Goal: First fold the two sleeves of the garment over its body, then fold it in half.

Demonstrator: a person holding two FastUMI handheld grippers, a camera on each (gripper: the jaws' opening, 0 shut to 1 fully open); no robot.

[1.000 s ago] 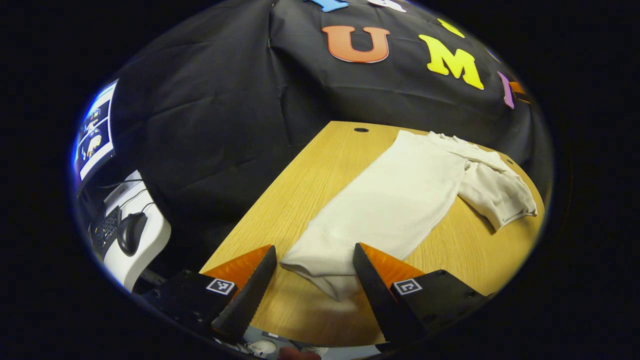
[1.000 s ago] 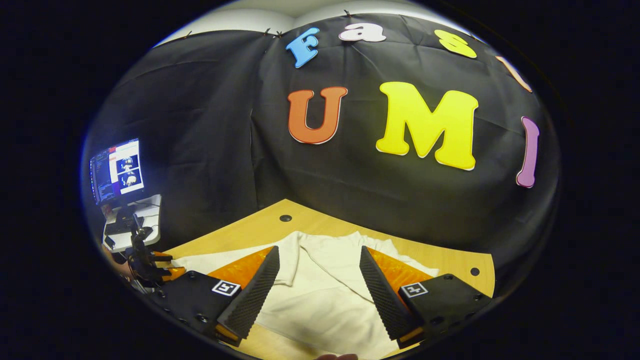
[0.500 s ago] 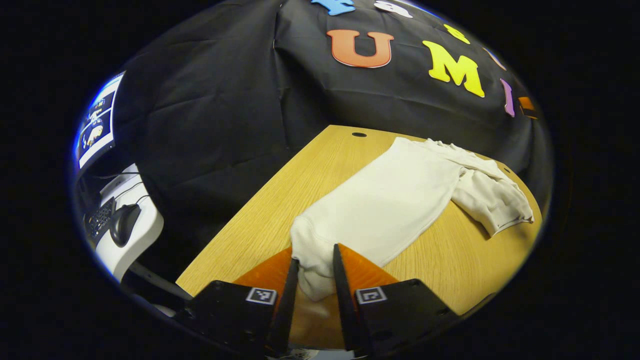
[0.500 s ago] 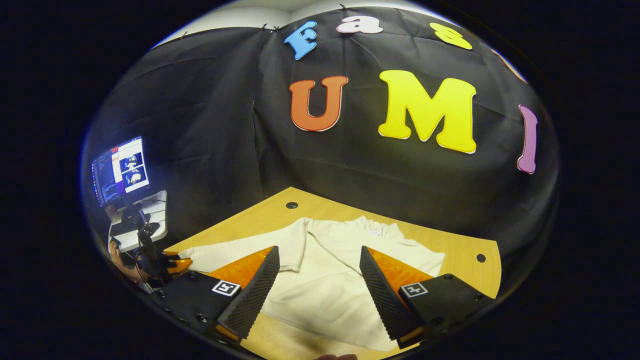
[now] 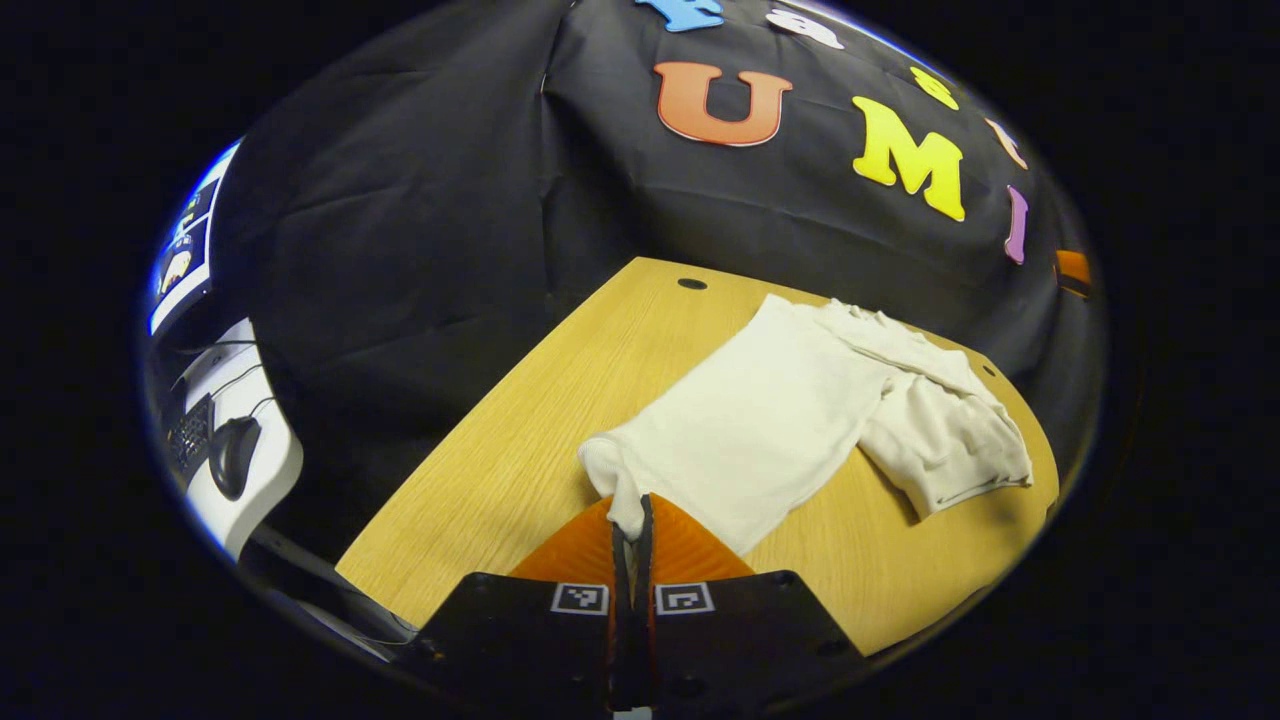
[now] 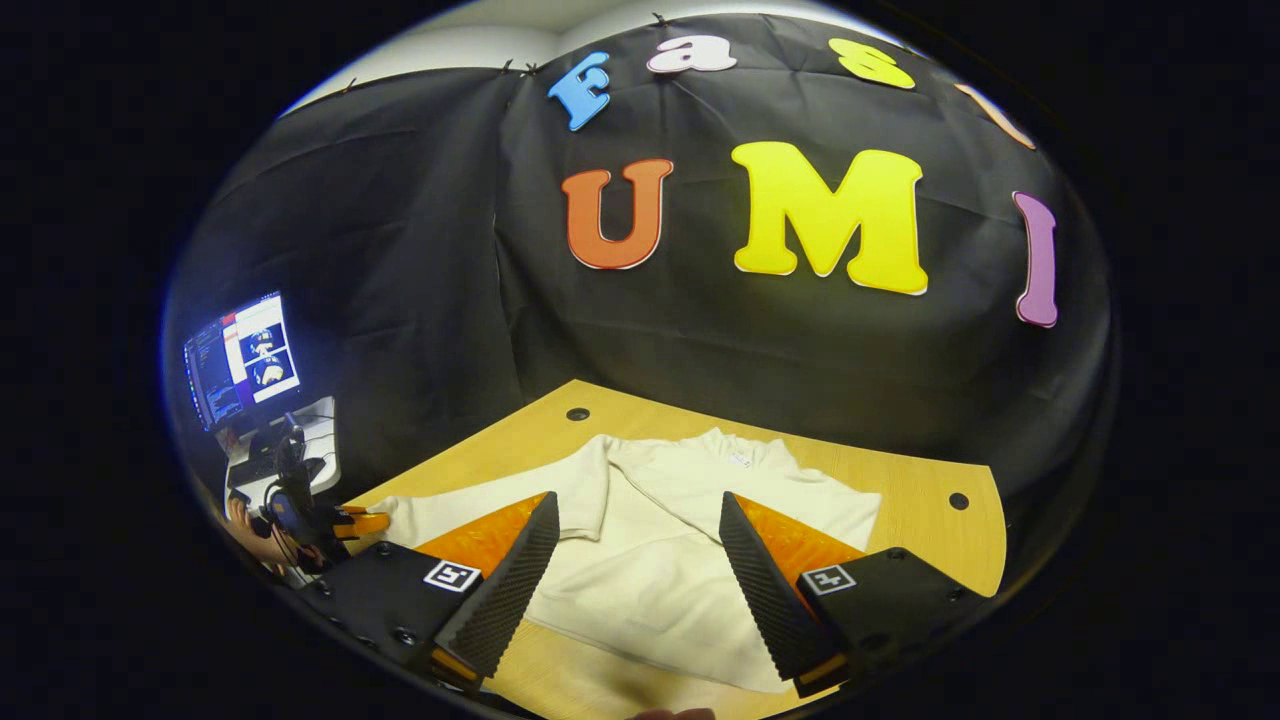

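Left gripper [image 5: 631, 530]: jaws pressed together on the cuff end of the near sleeve [image 5: 612, 478] of the cream-white long-sleeved knit garment [image 5: 770, 420], fabric pinched between them and lifted a little off the light wood-grain bench [image 5: 520, 450]. The grip sits at the sleeve's tip, probably so the whole sleeve can be carried across the body in one sweep. Beyond the cuff the sleeve runs flat along the bench toward the garment's body. On the far side of the body the other sleeve [image 5: 945, 445] lies doubled and bunched, its cuff near the bench's rounded edge; it is not laid over the body, so I judge the first fold only beginning. Right gripper [image 6: 638, 560]: jaws wide apart, holding nothing, poised above the garment's near hem with the chest and collar [image 6: 735, 455] showing between them; likely placed to pin or steady the cloth, or simply waiting its turn. In the right gripper view, out past the garment's sleeve end, the other gripper and the hand [image 6: 250, 520] holding it sit at the bench's corner. Farther off from the garment, a side desk with a dark computer mouse [image 5: 232, 455], keyboard and lit monitor [image 6: 240, 355].
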